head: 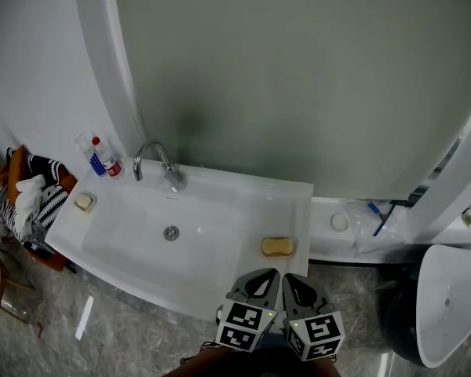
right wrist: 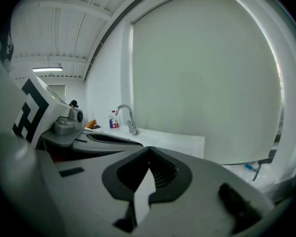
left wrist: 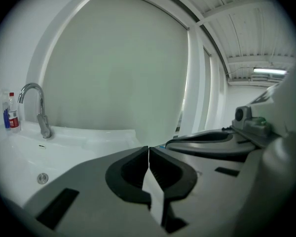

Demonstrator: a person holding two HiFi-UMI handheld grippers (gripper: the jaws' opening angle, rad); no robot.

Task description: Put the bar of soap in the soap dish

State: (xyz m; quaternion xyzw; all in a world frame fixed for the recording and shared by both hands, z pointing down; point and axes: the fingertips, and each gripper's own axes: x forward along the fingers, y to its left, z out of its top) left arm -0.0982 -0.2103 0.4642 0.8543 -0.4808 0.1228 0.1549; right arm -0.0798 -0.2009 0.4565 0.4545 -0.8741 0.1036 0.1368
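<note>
A yellow oval bar (head: 277,246) lies on the right rim of the white sink (head: 220,191). At the sink's left corner a small cream block sits in a pale dish (head: 83,202). Both grippers hover side by side over the sink's front right edge, just below the yellow bar. My left gripper (head: 268,276) (left wrist: 148,151) is shut with nothing between its jaws. My right gripper (head: 290,280) (right wrist: 149,153) is also shut and empty. Each gripper view shows the other gripper's body alongside.
A chrome faucet (head: 158,163) (left wrist: 37,112) (right wrist: 127,117) stands at the sink's back, with a red-capped bottle (head: 104,157) to its left. The drain (head: 171,232) is in the basin. Striped cloth (head: 31,191) lies left; a white toilet (head: 451,305) is right.
</note>
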